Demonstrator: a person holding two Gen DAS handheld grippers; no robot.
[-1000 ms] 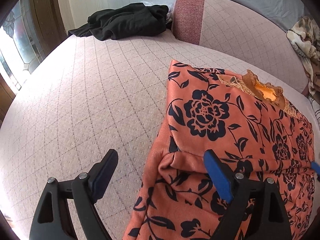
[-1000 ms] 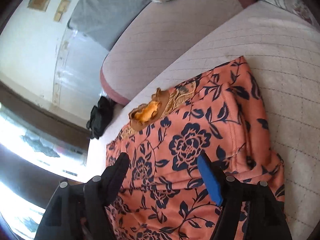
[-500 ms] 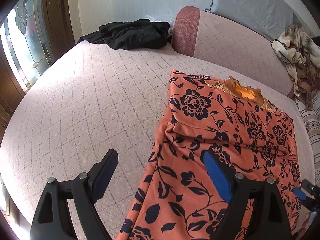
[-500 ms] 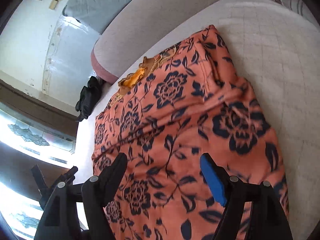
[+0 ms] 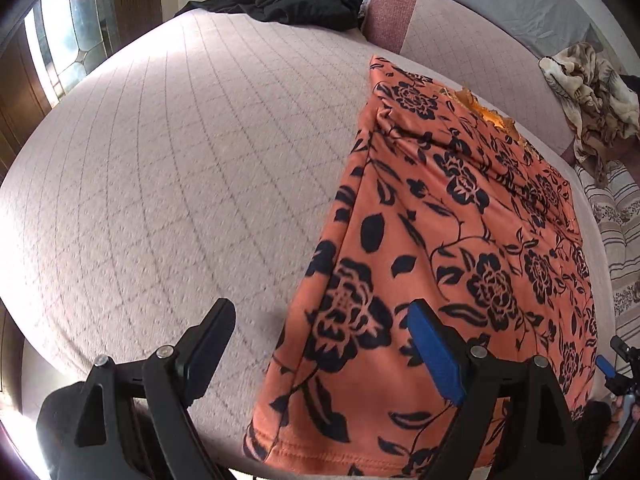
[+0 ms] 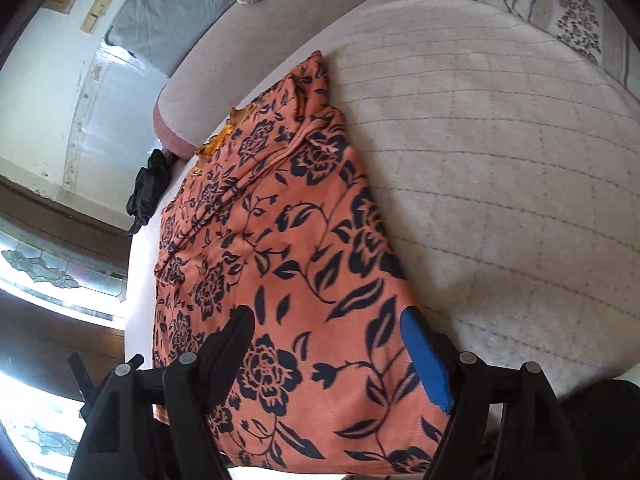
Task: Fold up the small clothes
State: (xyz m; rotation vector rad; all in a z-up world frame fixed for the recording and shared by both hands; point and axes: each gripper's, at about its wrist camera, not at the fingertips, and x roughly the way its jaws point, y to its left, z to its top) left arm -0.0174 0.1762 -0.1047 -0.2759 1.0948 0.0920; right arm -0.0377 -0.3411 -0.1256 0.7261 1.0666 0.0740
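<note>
An orange garment with dark blue flowers (image 5: 460, 248) lies flat on the pink quilted sofa seat (image 5: 180, 168), its collar at the far end and its hem at the near edge. It also shows in the right wrist view (image 6: 280, 264). My left gripper (image 5: 322, 334) is open and empty, just above the hem's left corner. My right gripper (image 6: 328, 344) is open and empty, over the hem's right part. The right gripper's tip also shows in the left wrist view (image 5: 614, 364) at the far right.
A black garment (image 5: 288, 0) lies at the far end of the seat by the armrest (image 5: 390, 12). A patterned blanket (image 5: 592, 92) hangs over the backrest. A striped cushion (image 6: 560, 4) sits to the right. A window (image 5: 64, 44) is at the left.
Both grippers have pulled back from the garment's middle toward its near hem. The garment now lies spread out longer and flatter. Both stay open.
</note>
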